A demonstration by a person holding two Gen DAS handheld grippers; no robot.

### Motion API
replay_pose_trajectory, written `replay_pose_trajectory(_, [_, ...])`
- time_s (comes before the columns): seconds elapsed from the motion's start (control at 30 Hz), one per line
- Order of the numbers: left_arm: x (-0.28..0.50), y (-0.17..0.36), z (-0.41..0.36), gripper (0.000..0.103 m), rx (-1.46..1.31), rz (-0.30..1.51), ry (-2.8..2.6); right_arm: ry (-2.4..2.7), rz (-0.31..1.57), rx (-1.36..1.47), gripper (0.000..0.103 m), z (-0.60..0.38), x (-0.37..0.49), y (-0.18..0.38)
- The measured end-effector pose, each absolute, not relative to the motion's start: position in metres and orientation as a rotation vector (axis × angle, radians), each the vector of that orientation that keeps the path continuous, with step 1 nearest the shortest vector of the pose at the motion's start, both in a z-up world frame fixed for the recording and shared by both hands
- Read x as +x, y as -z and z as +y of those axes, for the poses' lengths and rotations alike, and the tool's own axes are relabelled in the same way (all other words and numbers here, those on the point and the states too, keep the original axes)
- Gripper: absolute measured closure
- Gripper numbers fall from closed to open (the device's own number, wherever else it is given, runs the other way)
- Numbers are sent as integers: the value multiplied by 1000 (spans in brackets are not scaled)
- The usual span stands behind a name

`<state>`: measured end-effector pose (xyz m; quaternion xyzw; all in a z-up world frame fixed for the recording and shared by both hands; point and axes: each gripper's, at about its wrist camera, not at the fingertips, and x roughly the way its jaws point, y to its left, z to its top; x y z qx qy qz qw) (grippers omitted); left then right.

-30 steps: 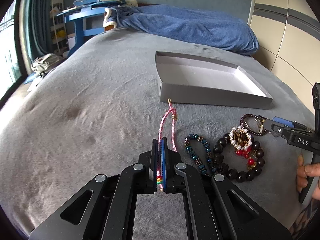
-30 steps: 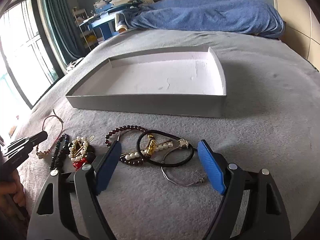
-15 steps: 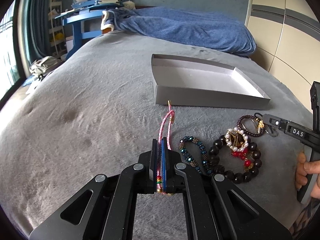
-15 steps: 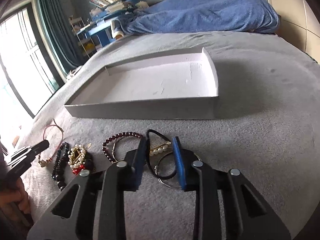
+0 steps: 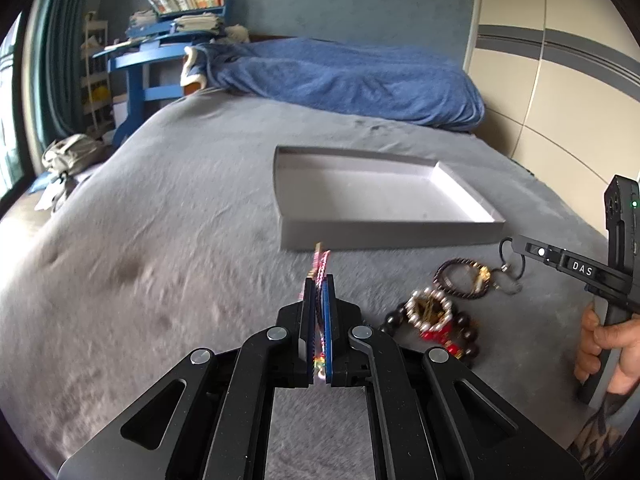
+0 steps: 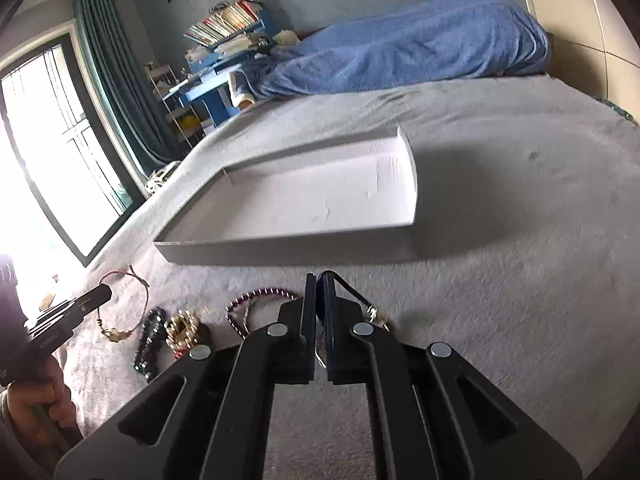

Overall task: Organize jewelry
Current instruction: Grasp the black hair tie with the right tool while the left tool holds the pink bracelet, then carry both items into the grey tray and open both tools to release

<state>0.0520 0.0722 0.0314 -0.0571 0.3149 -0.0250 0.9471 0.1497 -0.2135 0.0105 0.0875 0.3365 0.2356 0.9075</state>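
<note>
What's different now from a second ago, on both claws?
The right claw has just closed on the black hair tie and begun lifting it. The left claw stays shut on the pink cord, raised slightly. The box is still empty; the other bracelets lie unmoved.

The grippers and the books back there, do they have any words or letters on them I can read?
"DAS": white letters on the right gripper, seen from the left wrist camera.
Left gripper: a faint print on its side, too blurred to read.
Books on the blue shelf: covers too small to read.
</note>
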Motion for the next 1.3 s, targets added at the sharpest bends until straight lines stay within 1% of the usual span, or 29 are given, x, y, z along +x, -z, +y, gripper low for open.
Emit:
replay_pose_trajectory(0.23, [61,-62,75,99,-104,597,79,-507,650,197,100,-222,161,-39])
replay_pose_trajectory(0.43, [84,-85,74,99,-40,569,88,-518,635,178,100,-218,181,-51])
replay_pose_trajectory(0.53, [97,-79,82,99,-68,637,84,-523,628,190,100,-217,184,-52])
replay_pose_trajectory(0.6, [100,-67,88,86,-111,686,74,-527,630,189,100,-214,184,-50])
replay_pose_trajectory(0.63, [101,-59,91,71,-133,721,83,-528,635,187,100,-213,184,-48])
replay_pose_trajectory(0.67, [102,-53,92,63,-143,737,80,-529,640,185,100,-211,185,-46])
replay_pose_trajectory(0.87, [108,-34,74,61,-109,798,120,-535,640,179,100,-205,186,-45])
replay_pose_trajectory(0.93, [114,-24,66,62,-85,832,121,-536,639,174,100,-203,186,-44])
replay_pose_trajectory(1.0, [119,-13,61,70,-56,868,111,-537,639,175,100,-204,185,-44])
replay_pose_trajectory(1.03, [122,-7,59,77,-41,890,103,-536,639,175,100,-204,185,-44])
replay_pose_trajectory(1.07, [123,-4,60,89,-37,901,101,-536,638,174,100,-204,185,-44])
replay_pose_trajectory(1.1, [124,-1,60,96,-34,915,104,-535,637,177,100,-204,185,-44])
replay_pose_trajectory(1.13, [123,-2,61,100,-29,914,98,-535,636,180,100,-205,185,-44])
replay_pose_trajectory(1.3, [108,-32,66,100,-41,794,92,-539,631,190,100,-205,186,-46])
